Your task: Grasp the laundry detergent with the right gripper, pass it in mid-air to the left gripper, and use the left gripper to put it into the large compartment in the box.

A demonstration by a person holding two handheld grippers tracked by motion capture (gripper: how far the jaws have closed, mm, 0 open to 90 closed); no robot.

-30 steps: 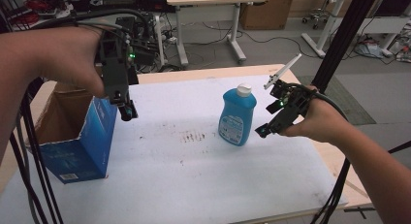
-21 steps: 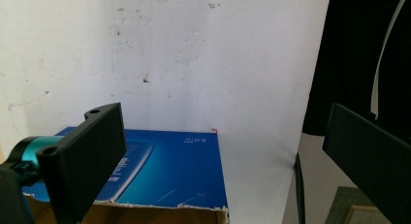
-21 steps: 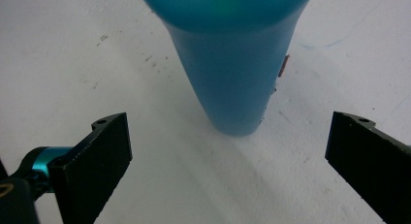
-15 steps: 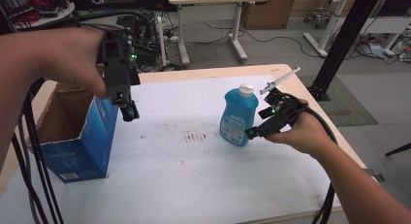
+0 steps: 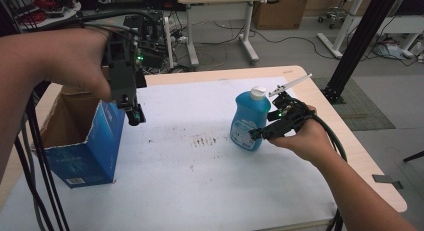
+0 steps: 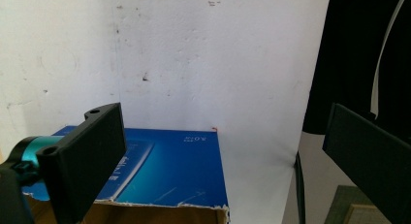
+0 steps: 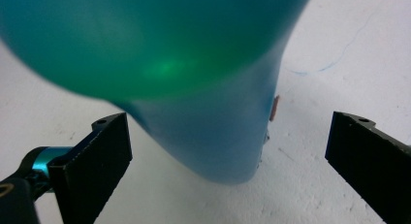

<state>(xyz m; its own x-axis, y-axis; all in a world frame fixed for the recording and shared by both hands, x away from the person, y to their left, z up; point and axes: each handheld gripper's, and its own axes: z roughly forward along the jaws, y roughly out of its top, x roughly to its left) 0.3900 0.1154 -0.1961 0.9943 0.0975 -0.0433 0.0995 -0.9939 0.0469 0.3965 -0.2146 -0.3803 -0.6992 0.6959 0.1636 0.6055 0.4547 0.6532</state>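
A blue bottle (image 5: pixel 248 120) with a white cap stands upright on the white sheet (image 5: pixel 200 181) at the right of the middle. My right gripper (image 5: pixel 256 135) is open at the bottle's lower right side. Up close in the right gripper view, the bottle (image 7: pixel 213 122) sits between the spread jaws without touching them. My left gripper (image 5: pixel 134 115) hangs open above the right edge of an open blue cardboard box (image 5: pixel 85 148). In the left gripper view the box's blue side (image 6: pixel 165 170) lies below the wide-apart jaws.
The wooden table edge (image 5: pixel 360 156) runs along the right. Black cables (image 5: pixel 40 176) trail at the left. A black frame post (image 5: pixel 370 41) rises at the far right. Desks and floor clutter lie beyond the table.
My right gripper moved left and down to the bottle's lower side, so its jaws now straddle it. The left gripper stayed over the box.
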